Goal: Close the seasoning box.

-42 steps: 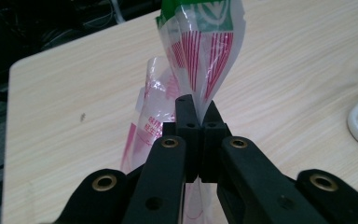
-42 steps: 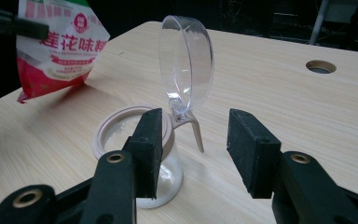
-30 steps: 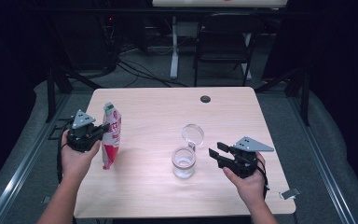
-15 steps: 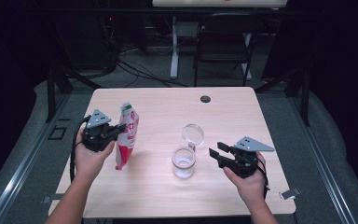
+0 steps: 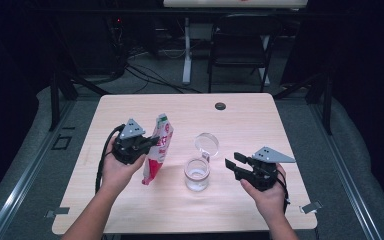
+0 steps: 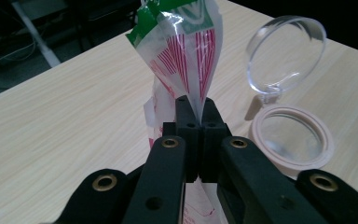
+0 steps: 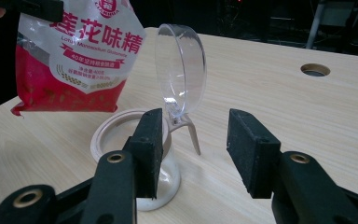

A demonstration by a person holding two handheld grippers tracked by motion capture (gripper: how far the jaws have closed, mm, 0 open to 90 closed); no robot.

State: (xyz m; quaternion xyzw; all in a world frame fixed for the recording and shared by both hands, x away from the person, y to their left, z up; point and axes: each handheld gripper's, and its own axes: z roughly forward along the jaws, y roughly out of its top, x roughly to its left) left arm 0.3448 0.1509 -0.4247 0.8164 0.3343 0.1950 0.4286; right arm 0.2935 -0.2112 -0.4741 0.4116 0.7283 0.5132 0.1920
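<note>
Left hand-held gripper (image 5: pixel 150 142) clamps the red-and-white pouch (image 5: pixel 159 147) aloft left of centre frame, beside the open-lidded jar (image 5: pixel 198 172) on the tabletop (image 5: pixel 260 117); right hand-held gripper (image 5: pixel 232 165) gapes empty; pouring evidently remains.

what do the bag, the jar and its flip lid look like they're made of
Bag: thin glossy plastic film, judging by its creases and shine. Jar: clear body, glass or hard plastic, hard to tell. Lid: transparent rigid plastic, seemingly, standing open above a matte beige plastic-looking collar.
</note>
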